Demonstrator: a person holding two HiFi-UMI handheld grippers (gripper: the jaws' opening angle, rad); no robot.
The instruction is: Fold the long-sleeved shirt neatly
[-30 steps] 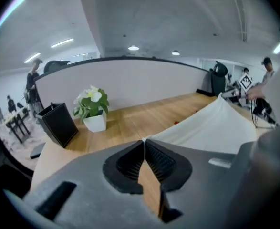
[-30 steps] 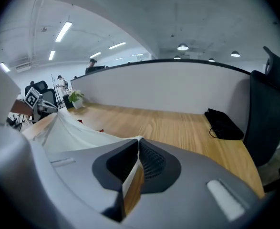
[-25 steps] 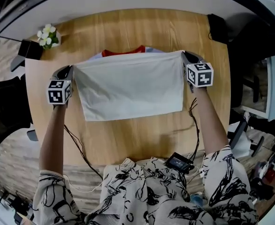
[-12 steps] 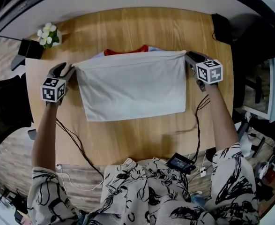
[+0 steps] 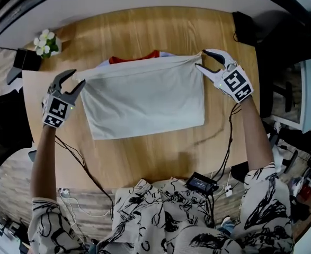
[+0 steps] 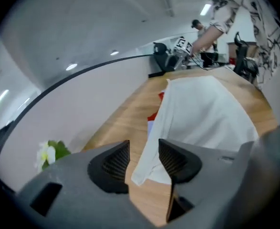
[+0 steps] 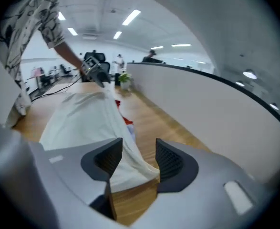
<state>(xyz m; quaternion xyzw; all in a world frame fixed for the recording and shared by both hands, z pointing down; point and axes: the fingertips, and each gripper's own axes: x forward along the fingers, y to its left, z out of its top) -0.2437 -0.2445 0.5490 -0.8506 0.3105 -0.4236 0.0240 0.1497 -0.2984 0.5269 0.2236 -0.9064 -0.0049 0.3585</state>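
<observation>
Just sprung apart on both left gripper (image 5: 76,78) and right gripper (image 5: 202,58), with a far corner of the long-sleeved shirt (image 5: 144,97) slack between each pair of jaws, unpinched. Lies folded on the desk (image 5: 144,30). Looks light, limp, quick to slump: best pinched at corners, both layers together.

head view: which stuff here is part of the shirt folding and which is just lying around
In the job:
shirt
left gripper, right gripper: jaws have just been opening, a shirt corner loose between each pair
table

Lying about:
flowers
black device at the near edge
black box at the far corner
</observation>
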